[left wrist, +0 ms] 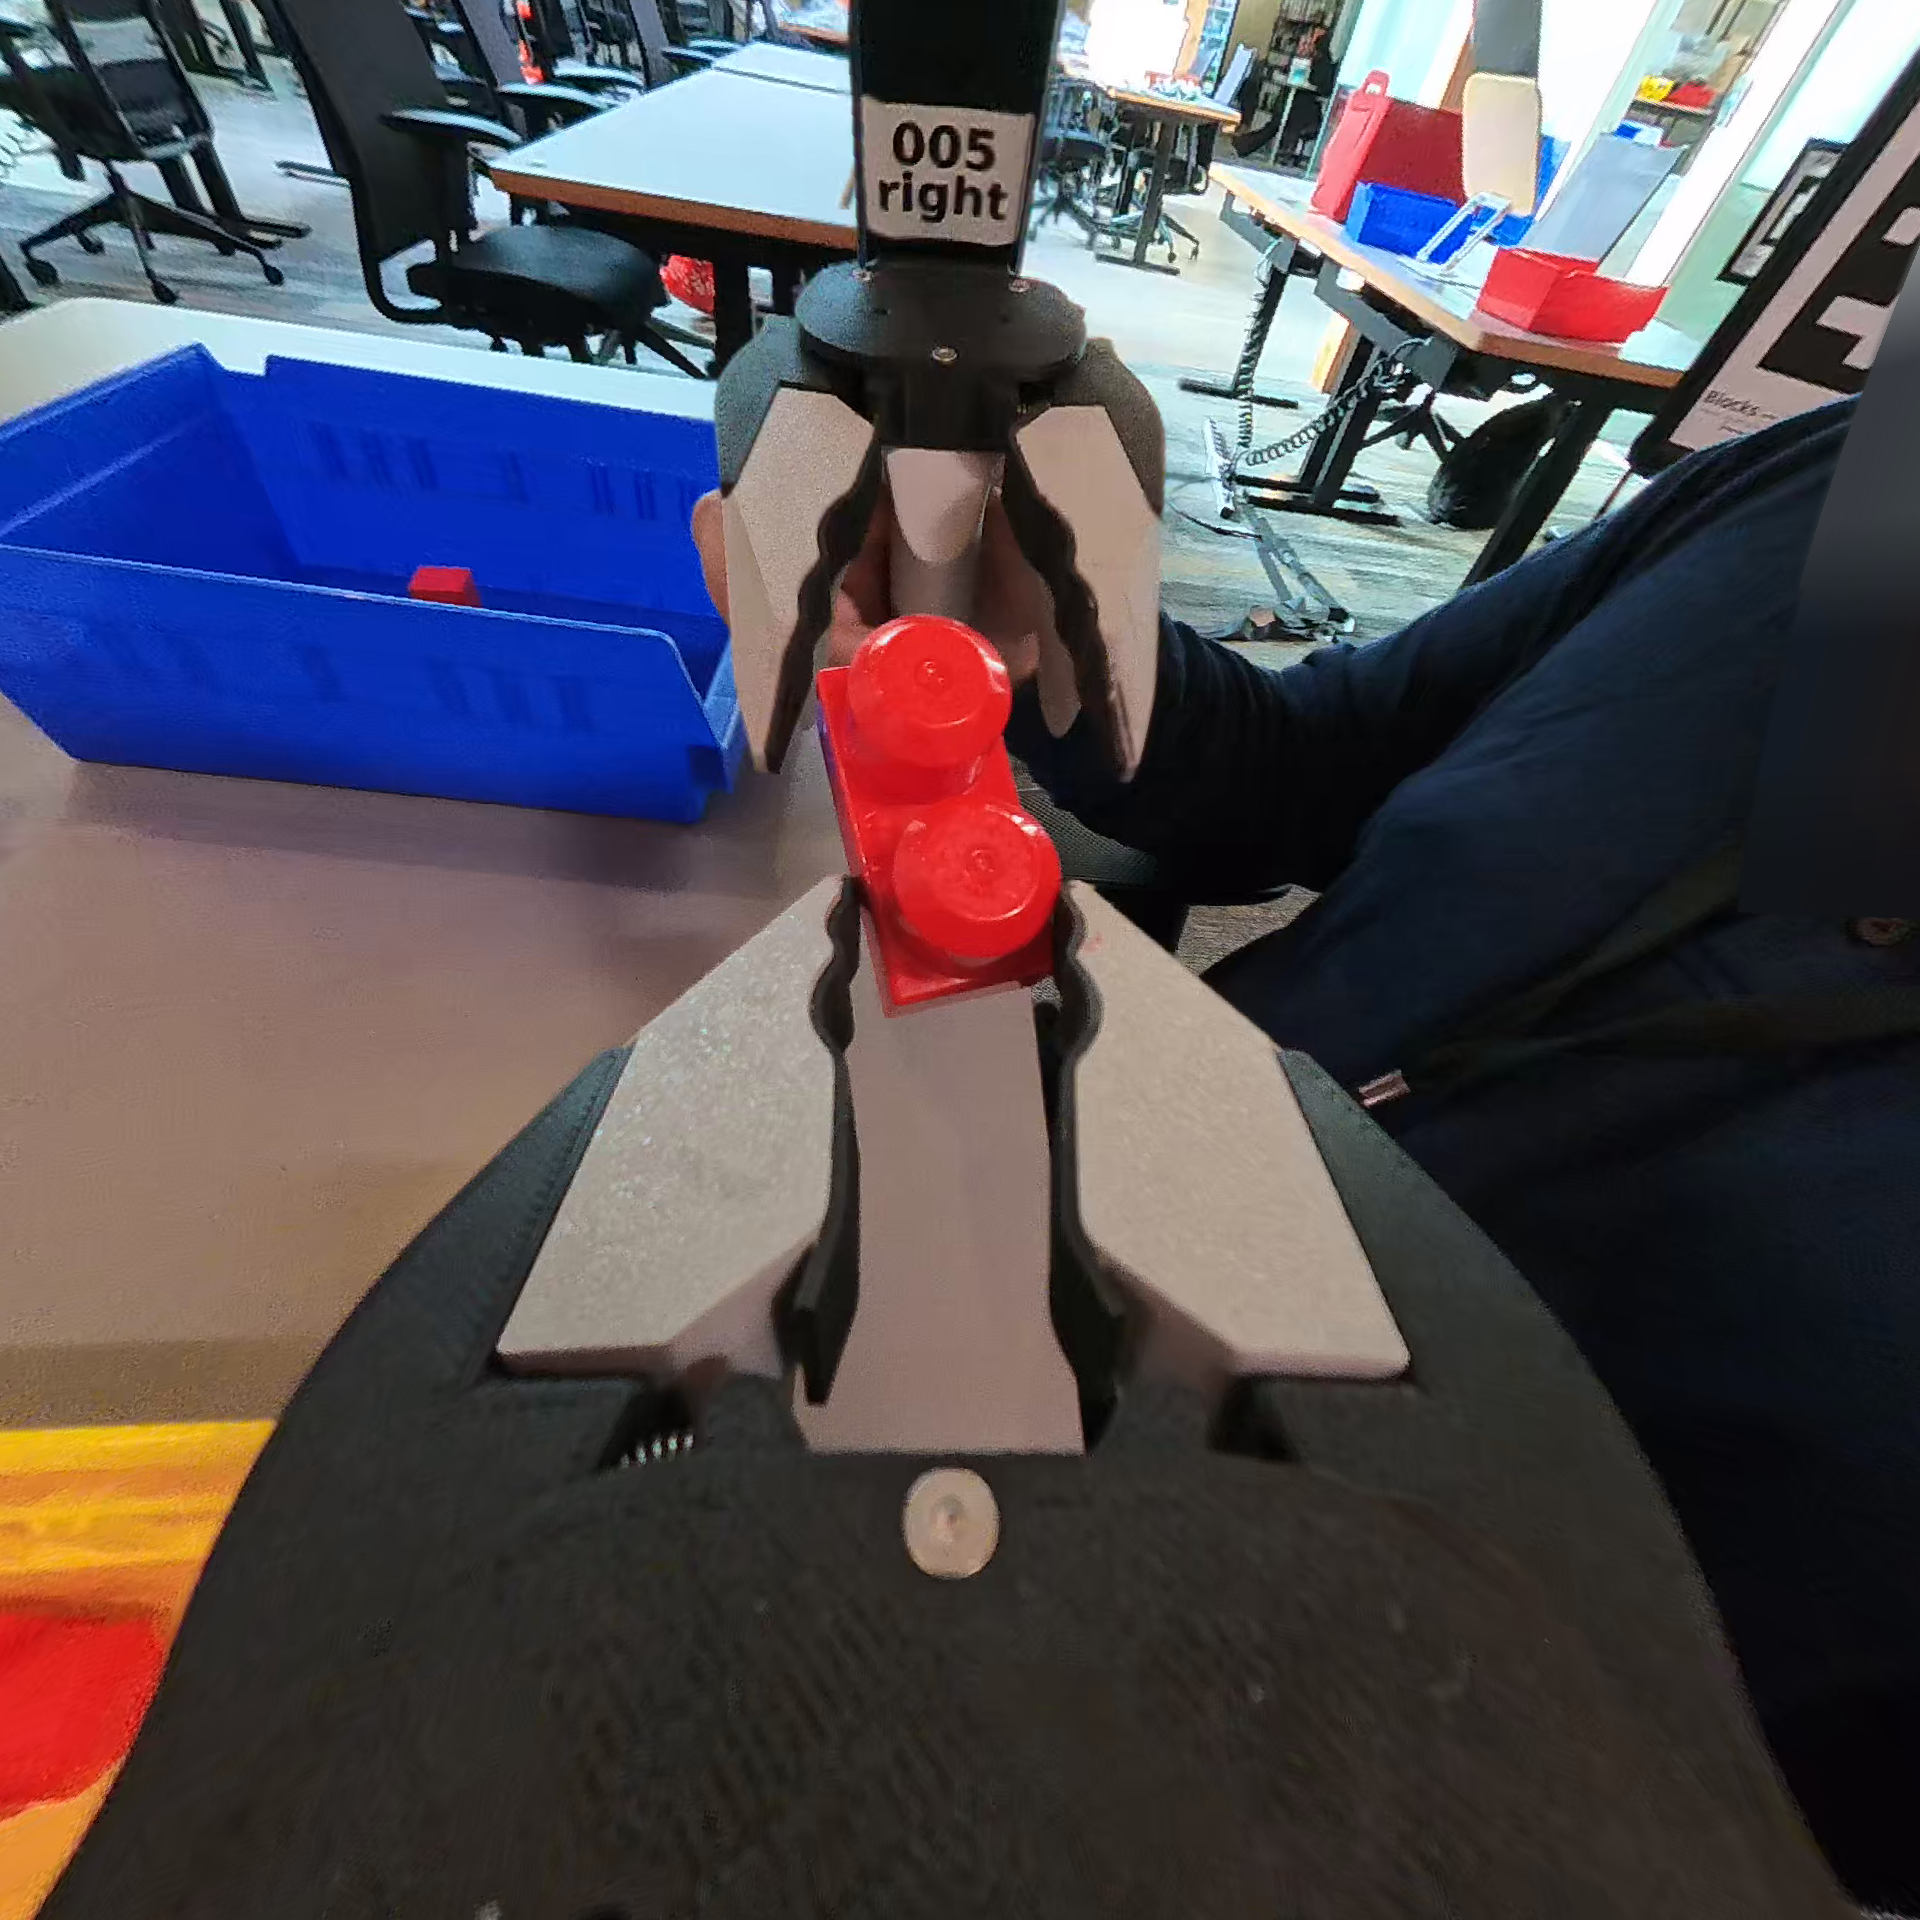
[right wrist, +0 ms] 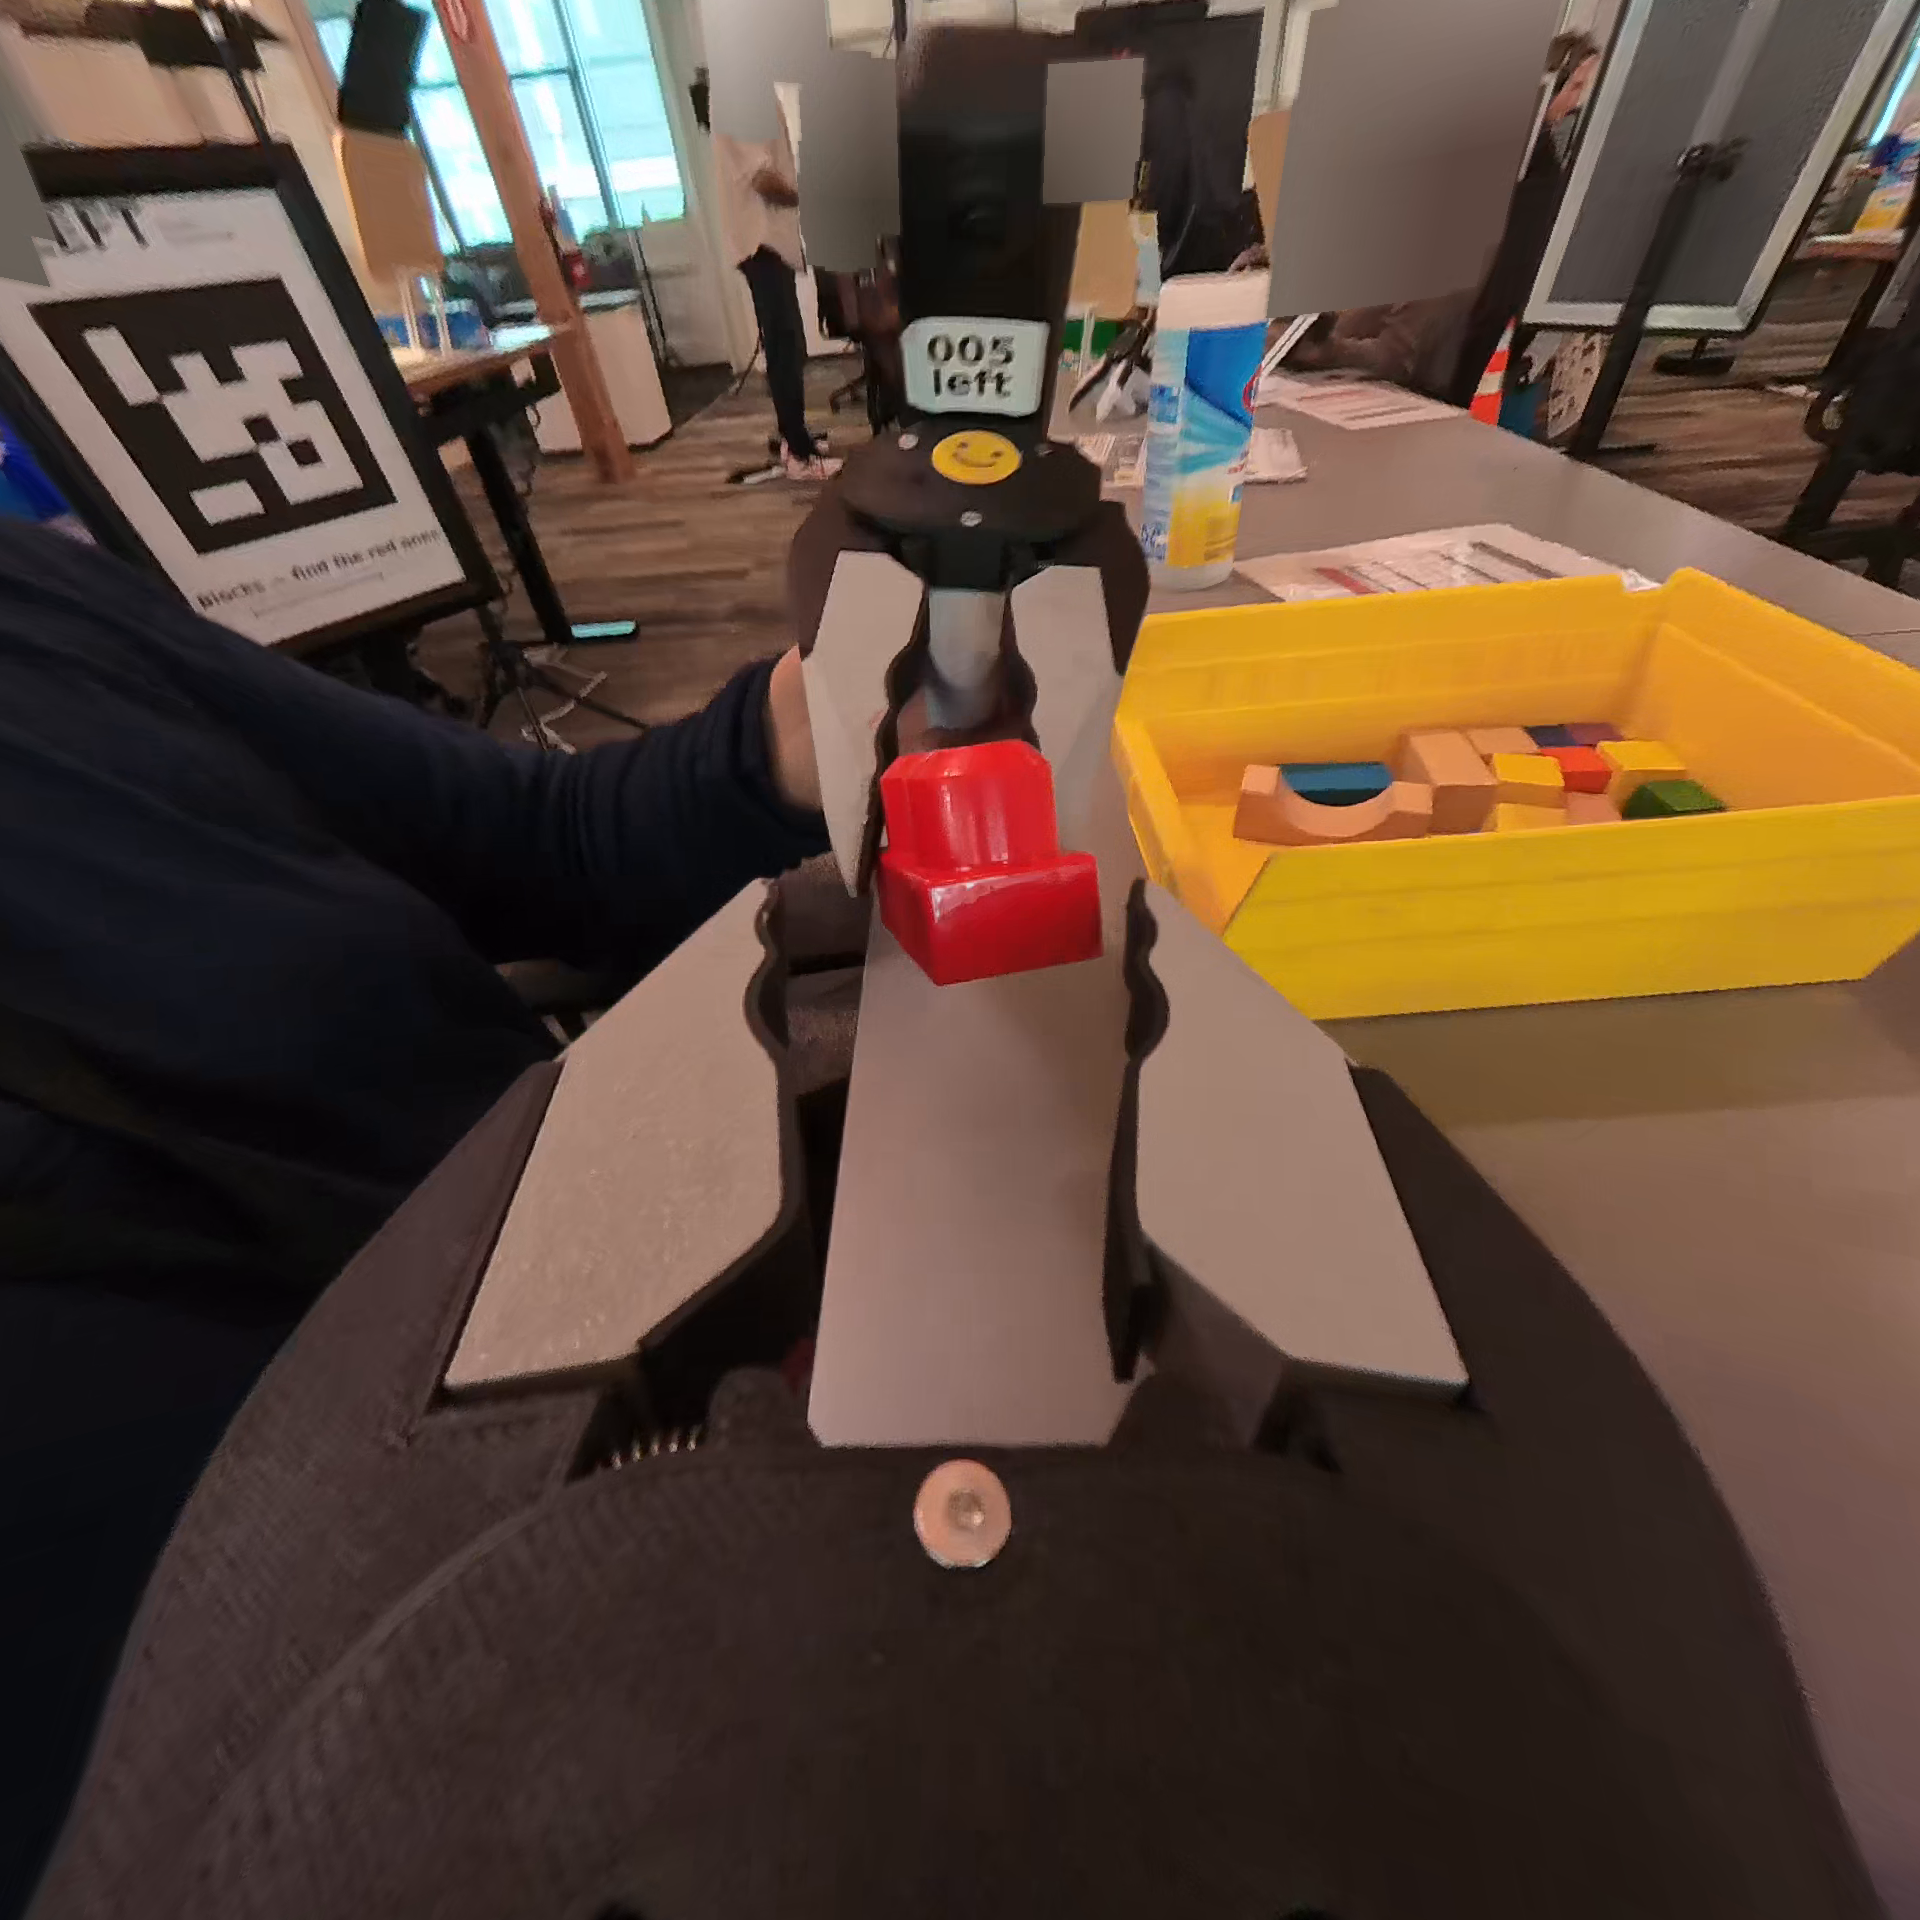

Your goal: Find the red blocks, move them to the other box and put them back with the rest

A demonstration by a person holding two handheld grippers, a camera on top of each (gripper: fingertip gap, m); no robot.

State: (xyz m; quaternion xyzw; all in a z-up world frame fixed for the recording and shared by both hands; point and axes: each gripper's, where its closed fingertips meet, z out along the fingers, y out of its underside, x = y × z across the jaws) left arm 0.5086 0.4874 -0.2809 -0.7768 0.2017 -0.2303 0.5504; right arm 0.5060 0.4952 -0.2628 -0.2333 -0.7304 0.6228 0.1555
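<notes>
**Red block passed between the two tongs**

Left wrist view: the left tongs point(left wrist: 951, 935) grip one end of a red block point(left wrist: 940, 821) with two studs, and both pads press on its sides. The right tongs point(left wrist: 940, 727) face it with fingers spread around the far end, not pressing. Behind, on the tabletop point(left wrist: 312, 987), a blue box point(left wrist: 343, 665) holds one small red block point(left wrist: 444, 585).

Right wrist view: the right tongs point(right wrist: 951, 935) are open, with a gap on both sides of the block point(right wrist: 987, 883). The left tongs point(right wrist: 961, 790) hold it. A yellow box point(right wrist: 1558, 914) beside contains mixed blocks point(right wrist: 1496, 784).

The step looks like a handover in the air. Next, the right tongs should close before the left release.
</notes>
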